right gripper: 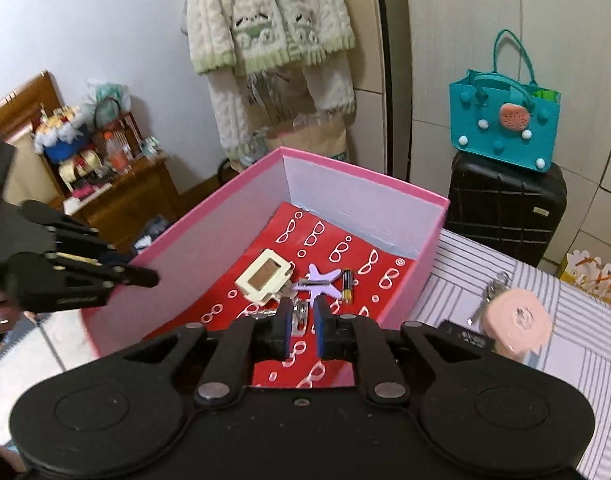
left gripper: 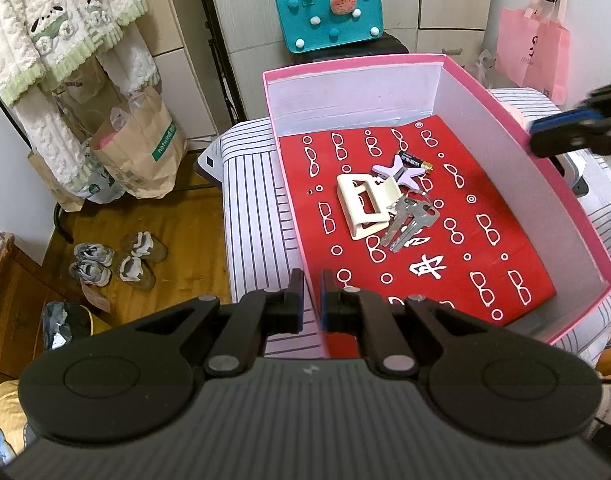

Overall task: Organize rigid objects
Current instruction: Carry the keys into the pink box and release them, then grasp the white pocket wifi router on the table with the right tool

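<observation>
A pink box (left gripper: 485, 92) with white inner walls is seen resting on a striped cloth (left gripper: 249, 216). Its floor is covered by a red sheet (left gripper: 457, 264) printed with white spectacles. Near the middle of that sheet a small cluster of rigid objects is gathered: a cream rectangular clip (left gripper: 363, 206), and just beside it at about four o'clock a bunch of keys (left gripper: 409, 220). At one o'clock from the clip a lilac star-shaped piece (left gripper: 401, 170) lies touching a battery (left gripper: 417, 159).

The left gripper (left gripper: 313, 294) is held over the near wall of the box, at six o'clock from the cluster. Its jaws are drawn almost together, with only a thin slit left and nothing seen between them.

In the right wrist view the right gripper (right gripper: 303, 328) is seen above the near part of the red sheet, its blue-padded jaws parted a little. A metal piece, possibly the key ring, appears in the gap, though it cannot be told whether it is touched or merely lies behind.

Outside the box, at three o'clock from the right gripper, a pink round object (right gripper: 517, 326) with metal attached is seen on the cloth, blurred. A teal bag (right gripper: 505, 120) is set on a black suitcase (right gripper: 505, 208) at one o'clock.
</observation>
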`<state>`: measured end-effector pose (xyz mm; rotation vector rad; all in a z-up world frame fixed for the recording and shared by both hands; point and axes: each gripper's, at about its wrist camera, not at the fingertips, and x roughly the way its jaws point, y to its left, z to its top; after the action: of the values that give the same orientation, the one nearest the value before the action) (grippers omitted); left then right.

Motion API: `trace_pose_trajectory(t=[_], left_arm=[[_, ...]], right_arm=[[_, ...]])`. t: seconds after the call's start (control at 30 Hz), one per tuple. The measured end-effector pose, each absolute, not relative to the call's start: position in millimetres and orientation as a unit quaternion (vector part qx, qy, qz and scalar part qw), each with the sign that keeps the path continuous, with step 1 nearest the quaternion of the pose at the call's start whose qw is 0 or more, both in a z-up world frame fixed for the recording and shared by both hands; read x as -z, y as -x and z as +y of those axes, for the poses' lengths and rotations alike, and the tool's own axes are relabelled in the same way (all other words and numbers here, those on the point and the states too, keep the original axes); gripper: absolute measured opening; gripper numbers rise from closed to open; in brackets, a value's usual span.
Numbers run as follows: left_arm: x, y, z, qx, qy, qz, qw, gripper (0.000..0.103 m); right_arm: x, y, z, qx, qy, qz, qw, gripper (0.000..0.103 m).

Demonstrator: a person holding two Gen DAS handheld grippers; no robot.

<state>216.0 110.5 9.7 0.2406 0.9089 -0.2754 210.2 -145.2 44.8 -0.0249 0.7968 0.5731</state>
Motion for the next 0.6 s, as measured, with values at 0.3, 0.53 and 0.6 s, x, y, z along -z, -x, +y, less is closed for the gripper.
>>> trace_pose_trajectory(t=[0.3,0.53,0.6], left_arm=[[-3,-206,105,0.109,-0.126,0.425,0.89,0.007],[0,-203,102,0.095,-0.123,0.428,0.89,0.006],[0,-202,100,0.09,-0.127,0.427,0.891,0.006]], right_arm=[[-31,-159,-191,-0.237,-0.025,0.349,0.906,0.028],[-3,-156,-236,-0.169,-0.043,0.374,0.911,0.031],[6,-154,-245,-0.147,-0.036,0.379,0.913,0.036]])
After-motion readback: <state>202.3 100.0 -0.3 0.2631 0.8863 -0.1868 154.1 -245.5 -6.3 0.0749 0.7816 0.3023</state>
